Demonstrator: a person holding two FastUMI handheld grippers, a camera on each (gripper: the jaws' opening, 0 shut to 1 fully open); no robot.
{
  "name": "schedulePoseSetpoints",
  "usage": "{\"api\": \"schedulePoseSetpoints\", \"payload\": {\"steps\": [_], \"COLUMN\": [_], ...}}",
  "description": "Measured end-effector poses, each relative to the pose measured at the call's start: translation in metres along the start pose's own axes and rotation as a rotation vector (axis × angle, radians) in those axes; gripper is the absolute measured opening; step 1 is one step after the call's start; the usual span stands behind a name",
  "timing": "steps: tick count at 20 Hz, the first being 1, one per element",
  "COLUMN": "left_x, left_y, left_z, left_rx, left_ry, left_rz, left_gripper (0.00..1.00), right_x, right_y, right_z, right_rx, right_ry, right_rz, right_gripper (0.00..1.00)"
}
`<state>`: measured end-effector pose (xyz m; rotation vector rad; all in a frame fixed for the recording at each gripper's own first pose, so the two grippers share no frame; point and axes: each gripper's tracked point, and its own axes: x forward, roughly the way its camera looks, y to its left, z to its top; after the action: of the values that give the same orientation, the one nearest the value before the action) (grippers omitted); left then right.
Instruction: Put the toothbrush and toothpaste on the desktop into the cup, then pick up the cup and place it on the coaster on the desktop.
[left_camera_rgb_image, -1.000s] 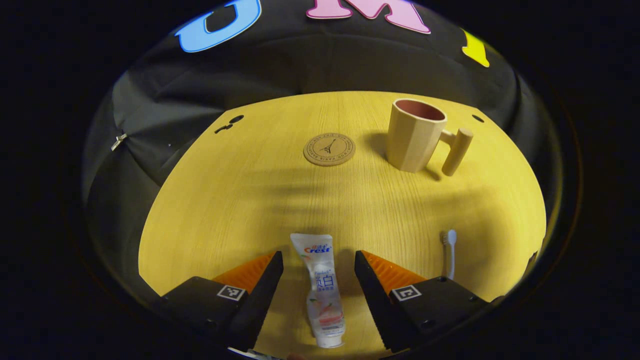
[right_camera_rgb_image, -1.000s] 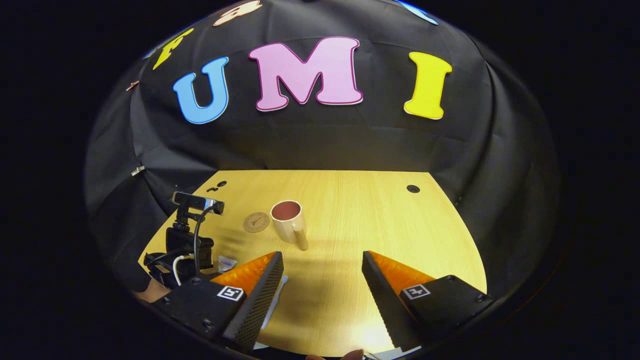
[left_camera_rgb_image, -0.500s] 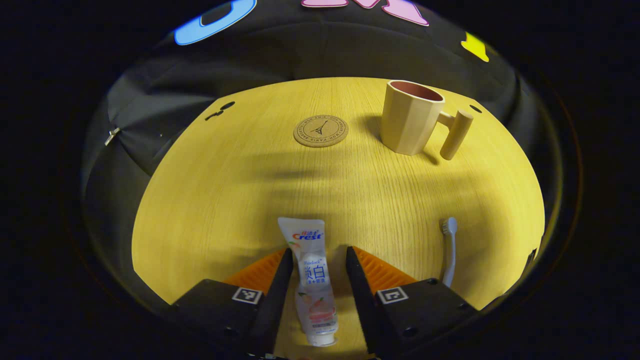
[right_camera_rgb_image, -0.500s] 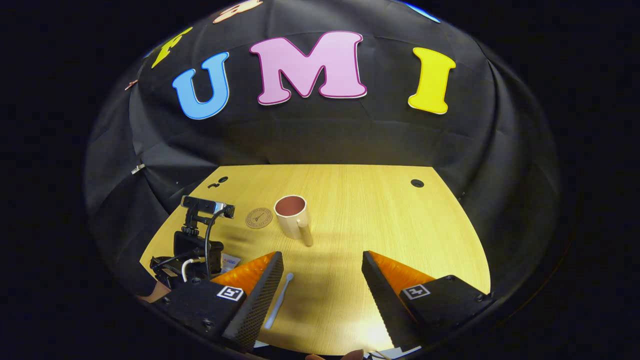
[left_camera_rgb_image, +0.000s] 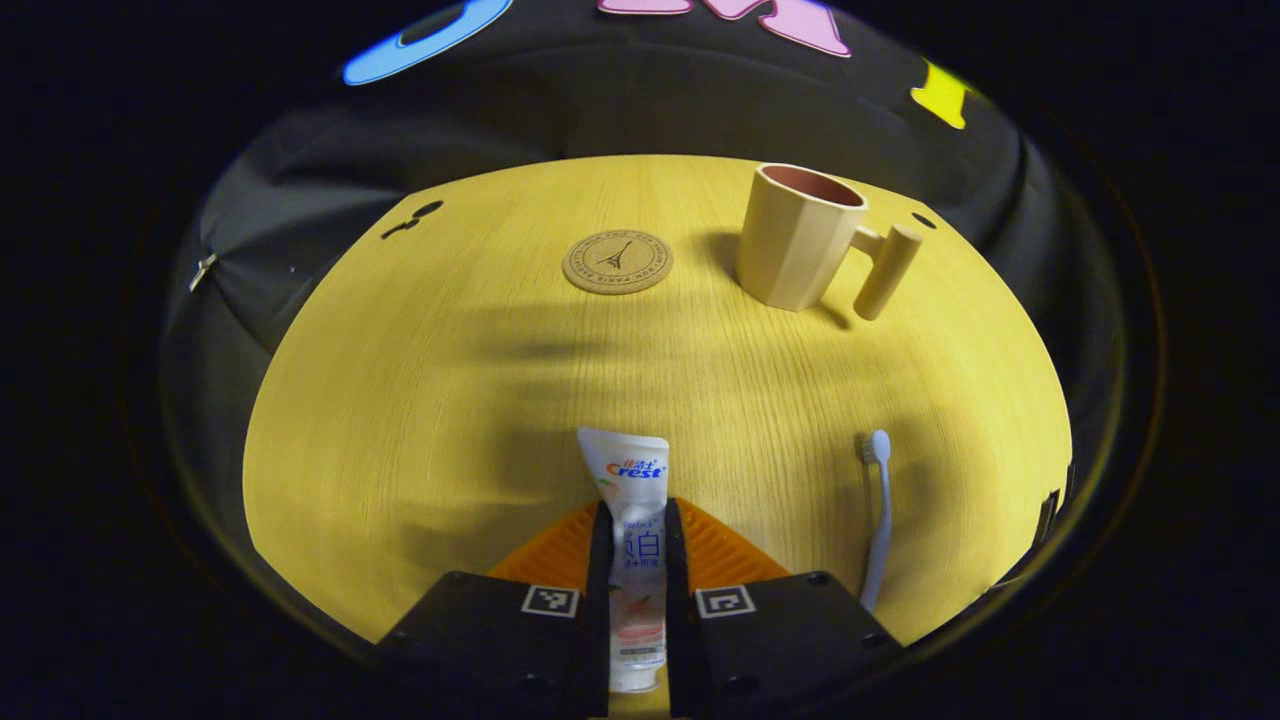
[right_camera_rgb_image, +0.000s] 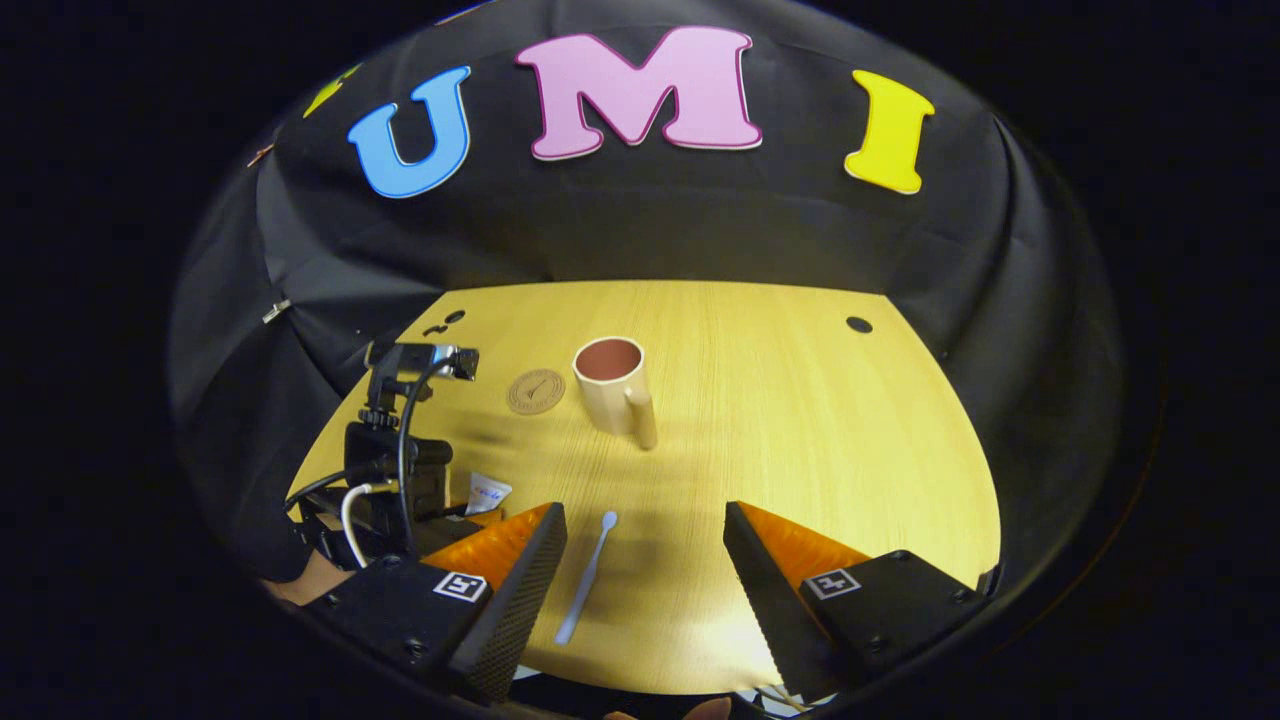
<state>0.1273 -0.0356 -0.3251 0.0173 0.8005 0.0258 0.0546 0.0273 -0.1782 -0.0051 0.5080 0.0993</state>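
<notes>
Left gripper view: left gripper (left_camera_rgb_image: 636, 540) pinches the toothpaste (left_camera_rgb_image: 634, 540) at mid-tube, flat on the desk (left_camera_rgb_image: 450, 400).
Toothpaste: soft, light — likely to sag; hold near the middle.
Toothbrush (left_camera_rgb_image: 878, 520): stiff, thin, lying right of it.
Cup (left_camera_rgb_image: 795, 238): upright, beside the coaster (left_camera_rgb_image: 617, 262).
Right gripper (right_camera_rgb_image: 645, 560): spread wide above the toothbrush.

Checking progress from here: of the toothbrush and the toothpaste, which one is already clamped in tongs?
The toothpaste: the left tongs are shut on its tube. The toothbrush lies loose on the desktop, between the open right tongs.
</notes>
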Motion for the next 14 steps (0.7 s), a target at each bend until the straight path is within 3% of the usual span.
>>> {"api": "schedulePoseSetpoints", "payload": {"steps": [5, 6, 8, 9, 10, 14], "left_x": [-0.035, -0.045, -0.064, -0.071, -0.079, -0.101], "left_y": [0.001, 0.005, 0.013, 0.019, 0.023, 0.044], "left_z": [0.014, 0.019, 0.023, 0.022, 0.022, 0.007], "left_rx": [-0.027, -0.027, -0.028, -0.033, -0.042, -0.080], "left_ry": [-0.066, -0.088, -0.125, -0.136, -0.142, -0.153], "left_rz": [-0.109, -0.116, -0.126, -0.128, -0.131, -0.126], "left_gripper": [0.24, 0.29, 0.24, 0.29, 0.24, 0.24], "right_x": [0.026, 0.034, 0.046, 0.052, 0.060, 0.092], "right_y": [0.011, 0.013, 0.020, 0.024, 0.027, 0.032], "right_z": [-0.022, -0.031, -0.046, -0.053, -0.059, -0.081], "right_rx": [0.027, 0.029, 0.047, 0.059, 0.065, 0.034], "right_ry": [0.076, 0.098, 0.152, 0.177, 0.195, 0.269], "right_rz": [-0.018, -0.021, -0.016, -0.015, -0.020, -0.048], "right_gripper": [0.98, 0.98, 0.97, 0.95, 0.95, 0.94]}}
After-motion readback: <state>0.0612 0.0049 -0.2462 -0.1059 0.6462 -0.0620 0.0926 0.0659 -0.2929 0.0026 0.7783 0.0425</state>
